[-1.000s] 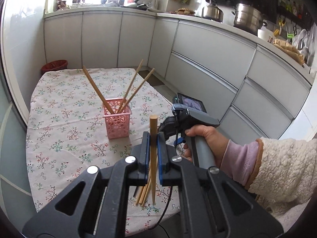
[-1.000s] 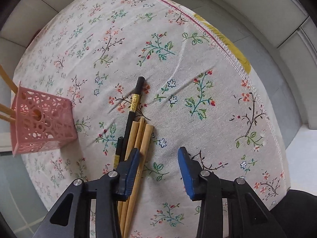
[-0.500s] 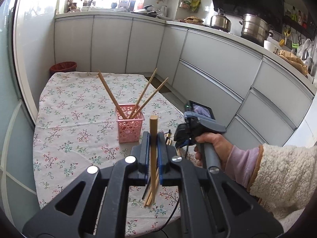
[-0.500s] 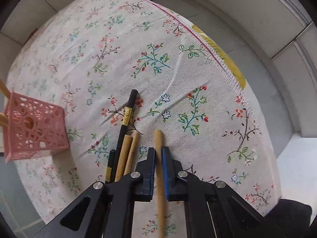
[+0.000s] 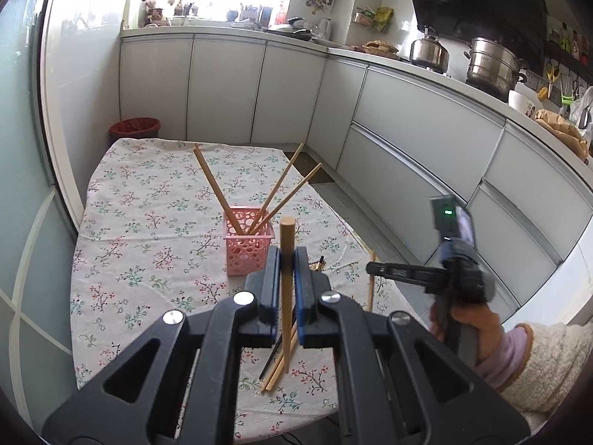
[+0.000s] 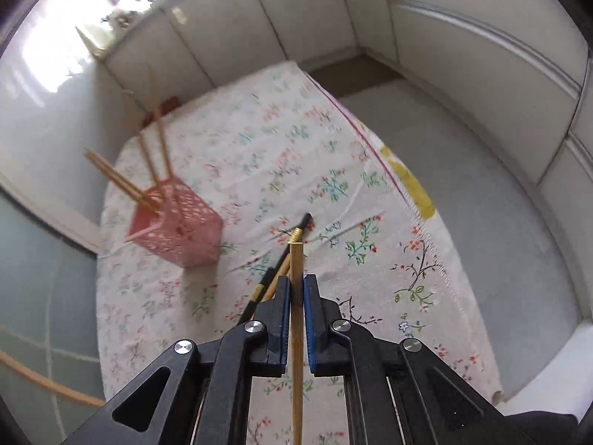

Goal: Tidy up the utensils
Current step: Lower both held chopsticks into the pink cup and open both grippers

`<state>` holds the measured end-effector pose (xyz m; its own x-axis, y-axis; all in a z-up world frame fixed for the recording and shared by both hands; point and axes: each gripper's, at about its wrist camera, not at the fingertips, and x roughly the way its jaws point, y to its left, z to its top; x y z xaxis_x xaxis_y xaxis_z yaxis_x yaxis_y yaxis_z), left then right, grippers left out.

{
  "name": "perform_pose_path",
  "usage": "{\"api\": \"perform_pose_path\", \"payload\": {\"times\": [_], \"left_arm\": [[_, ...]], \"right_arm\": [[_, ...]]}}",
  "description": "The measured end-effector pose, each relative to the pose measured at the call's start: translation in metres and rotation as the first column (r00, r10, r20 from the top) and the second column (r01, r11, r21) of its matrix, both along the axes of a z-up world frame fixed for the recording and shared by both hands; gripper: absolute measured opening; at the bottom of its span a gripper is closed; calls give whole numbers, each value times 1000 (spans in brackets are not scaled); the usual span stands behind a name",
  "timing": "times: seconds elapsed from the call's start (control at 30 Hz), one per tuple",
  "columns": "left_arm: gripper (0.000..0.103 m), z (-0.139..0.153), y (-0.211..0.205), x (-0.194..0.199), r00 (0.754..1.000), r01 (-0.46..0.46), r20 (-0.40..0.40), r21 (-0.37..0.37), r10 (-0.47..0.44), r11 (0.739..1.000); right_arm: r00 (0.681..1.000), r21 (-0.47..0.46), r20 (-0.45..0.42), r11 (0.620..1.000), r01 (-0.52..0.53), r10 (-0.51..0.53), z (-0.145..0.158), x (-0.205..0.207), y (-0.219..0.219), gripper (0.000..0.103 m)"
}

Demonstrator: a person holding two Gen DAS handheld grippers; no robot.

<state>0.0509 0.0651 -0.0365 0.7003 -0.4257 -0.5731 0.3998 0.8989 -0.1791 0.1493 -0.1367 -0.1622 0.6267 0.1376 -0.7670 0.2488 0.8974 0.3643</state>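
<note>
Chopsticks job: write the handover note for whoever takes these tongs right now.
Left tongs: shut on a wooden chopstick, held upright.
Right tongs: shut on another wooden chopstick, clear of the cloth.
Pink basket stands on the floral tablecloth.
Done: three wooden chopsticks stand in the basket.
Left: drop both held sticks in, then the loose pile of wooden and black ones.

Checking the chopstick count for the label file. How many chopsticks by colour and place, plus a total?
standing wooden chopsticks in the pink basket: 3
held wooden chopsticks, one each in the left gripper and the right gripper: 2
loose wooden chopsticks on the tablecloth: 2
black chopsticks on the tablecloth: 2
Total: 9
</note>
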Motion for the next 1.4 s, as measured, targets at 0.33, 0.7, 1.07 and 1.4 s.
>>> {"api": "perform_pose_path", "payload": {"times": [0.33,0.7,1.07,1.4], "left_arm": [[8,17,-9,0,999,-36,15,17,36,999],[8,43,-8,17,995,-86,51,4,86,996],[8,76,-12,66,973,-171,154,-31,173,985],[8,50,-25,129,955,-232,178,-40,236,972]], "right_arm": [[975,-20,210,997,-72,75,73,-37,3,7],[936,-18,339,995,-97,97,139,-31,3,7],[887,-30,449,994,-107,109,185,-7,15,7],[868,-34,486,994,-102,106,186,33,27,8]]}}
